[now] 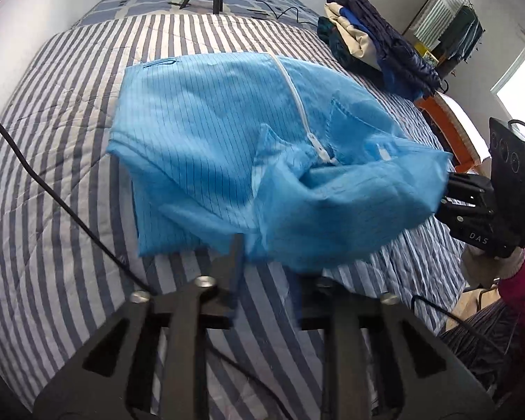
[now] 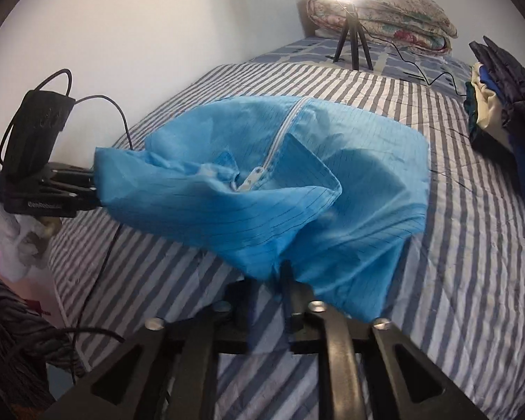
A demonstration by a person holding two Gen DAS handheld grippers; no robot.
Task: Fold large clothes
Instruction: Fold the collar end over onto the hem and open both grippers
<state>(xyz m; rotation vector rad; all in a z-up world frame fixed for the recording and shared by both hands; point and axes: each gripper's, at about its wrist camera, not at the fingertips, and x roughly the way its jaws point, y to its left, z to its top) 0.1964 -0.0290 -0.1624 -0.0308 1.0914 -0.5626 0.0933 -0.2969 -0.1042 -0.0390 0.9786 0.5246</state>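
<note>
A large blue garment [image 1: 210,140] with a white zipper [image 1: 297,105] lies partly folded on the striped bed [image 1: 52,175]. My left gripper [image 1: 252,255] is shut on the garment's near edge and lifts it. It also shows in the right wrist view [image 2: 94,189], pinching the garment [image 2: 262,182] at the left. My right gripper [image 2: 276,273] is shut on the near edge too. It also shows in the left wrist view [image 1: 446,189], holding the right corner. The near part of the garment hangs raised between both grippers.
A pile of dark and cream clothes [image 1: 374,42] sits at the bed's right side, also in the right wrist view [image 2: 500,105]. A ring light on a tripod [image 2: 350,17] and folded quilts [image 2: 385,17] stand at the far end. Cables [image 1: 52,192] trail over the bed.
</note>
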